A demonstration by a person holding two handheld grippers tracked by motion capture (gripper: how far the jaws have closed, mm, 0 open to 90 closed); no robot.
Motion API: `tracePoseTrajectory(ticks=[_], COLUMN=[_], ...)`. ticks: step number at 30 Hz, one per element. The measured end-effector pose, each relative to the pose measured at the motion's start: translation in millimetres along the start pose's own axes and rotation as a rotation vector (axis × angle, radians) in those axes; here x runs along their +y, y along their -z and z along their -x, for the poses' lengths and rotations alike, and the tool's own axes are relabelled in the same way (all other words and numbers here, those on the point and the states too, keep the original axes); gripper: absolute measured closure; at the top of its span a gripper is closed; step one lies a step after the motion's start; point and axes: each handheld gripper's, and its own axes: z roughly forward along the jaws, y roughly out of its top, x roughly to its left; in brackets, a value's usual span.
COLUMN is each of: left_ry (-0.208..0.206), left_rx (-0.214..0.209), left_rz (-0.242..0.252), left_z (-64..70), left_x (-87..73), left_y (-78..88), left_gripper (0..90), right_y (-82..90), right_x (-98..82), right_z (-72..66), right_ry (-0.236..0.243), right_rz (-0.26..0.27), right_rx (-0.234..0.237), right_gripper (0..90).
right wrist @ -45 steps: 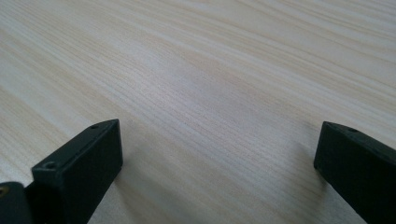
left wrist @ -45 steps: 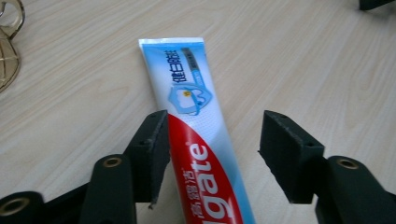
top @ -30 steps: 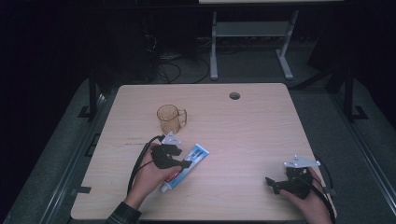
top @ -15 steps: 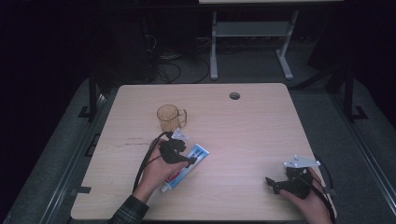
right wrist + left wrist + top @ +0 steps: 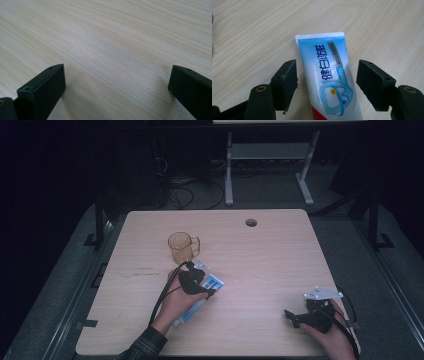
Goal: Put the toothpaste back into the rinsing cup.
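High view: the toothpaste tube (image 5: 202,295) lies just below the amber glass mug (image 5: 181,247), under the left gripper (image 5: 200,287); the right gripper (image 5: 295,317) rests well right of the tube.

Left gripper view: jaws straddle the tube, wide, with gaps either side.

Right gripper view: jaws spread wide over the bare table (image 5: 112,45).

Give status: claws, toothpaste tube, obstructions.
Left claw open, straddling toothpaste tube, pads not touching. Right claw open over bare table. Tube flat on table. Amber mug beyond tube, apart.
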Motion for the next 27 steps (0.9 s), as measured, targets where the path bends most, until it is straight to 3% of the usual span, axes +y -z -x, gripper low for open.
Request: tracePoseTrajectory(ticks=[11, 18, 27], left_ry=[-0.020, -0.033, -0.036], left_rx=[0.017, 0.042, 0.042], left_rz=[-0.037, -0.032, -0.045], left_z=[3.2, 6.6, 10.2], left_x=[-0.4, -0.2, 0.4], left_y=[-8.2, -10.0, -8.2], left_gripper=[33.5, 34.9, 42.7], right_y=[0.0, 0.0, 0.0], right_x=[0.0, 0.0, 0.0], right_z=[0.0, 0.0, 0.0], right_ry=[0.000, 0.000, 0.000], right_rz=[0.000, 0.000, 0.000], right_rx=[0.000, 0.000, 0.000], right_gripper=[0.5, 0.5, 0.5])
